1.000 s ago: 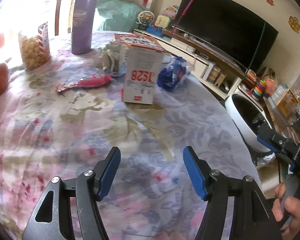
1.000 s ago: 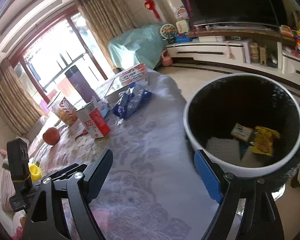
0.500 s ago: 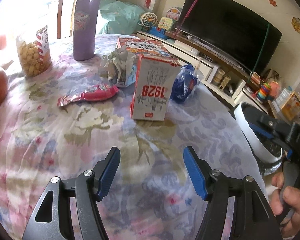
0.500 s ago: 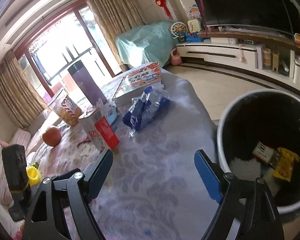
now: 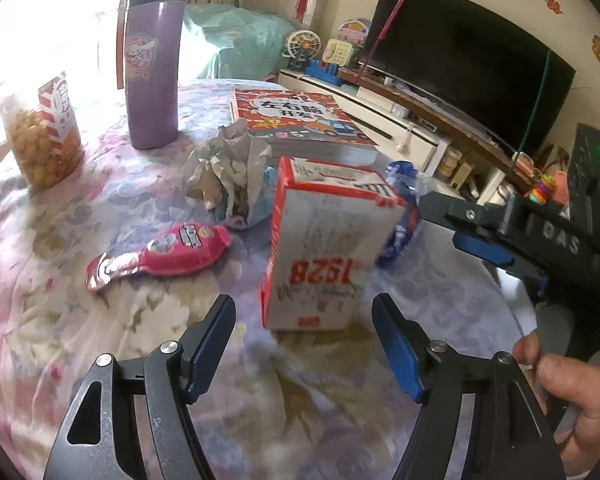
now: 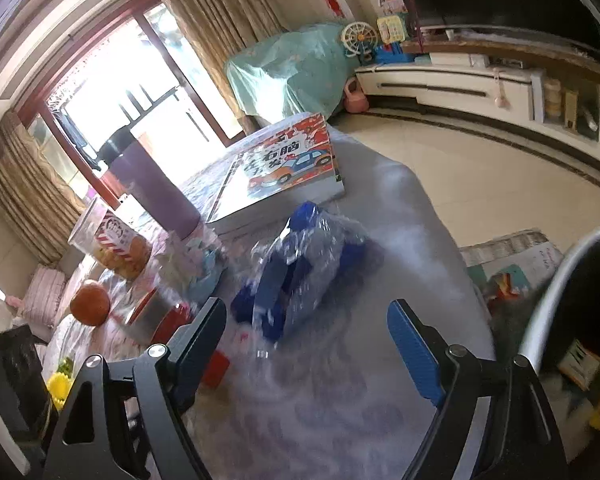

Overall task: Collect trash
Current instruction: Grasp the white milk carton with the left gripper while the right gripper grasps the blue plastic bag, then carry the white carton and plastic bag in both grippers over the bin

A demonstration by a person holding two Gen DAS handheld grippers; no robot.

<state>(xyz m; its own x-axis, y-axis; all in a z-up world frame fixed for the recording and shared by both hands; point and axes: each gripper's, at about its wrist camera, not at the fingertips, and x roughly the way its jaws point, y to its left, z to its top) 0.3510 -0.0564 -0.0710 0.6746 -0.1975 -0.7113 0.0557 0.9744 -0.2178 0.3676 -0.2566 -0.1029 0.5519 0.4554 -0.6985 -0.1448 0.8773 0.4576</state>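
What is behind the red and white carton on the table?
Behind the carton lie crumpled paper, a book and a blue plastic wrapper, partly covered by the carton.

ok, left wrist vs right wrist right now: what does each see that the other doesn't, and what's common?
Left wrist only: the pink wrapper, the "1928" face of the carton, and the right gripper from the side.
Right wrist only: the bin with trash inside, and the floor beside the table.
Both: the crushed blue plastic bottle, purple tumbler, picture book, snack jar, crumpled paper, and the flowered tablecloth. The left gripper is open and empty; so is the right.
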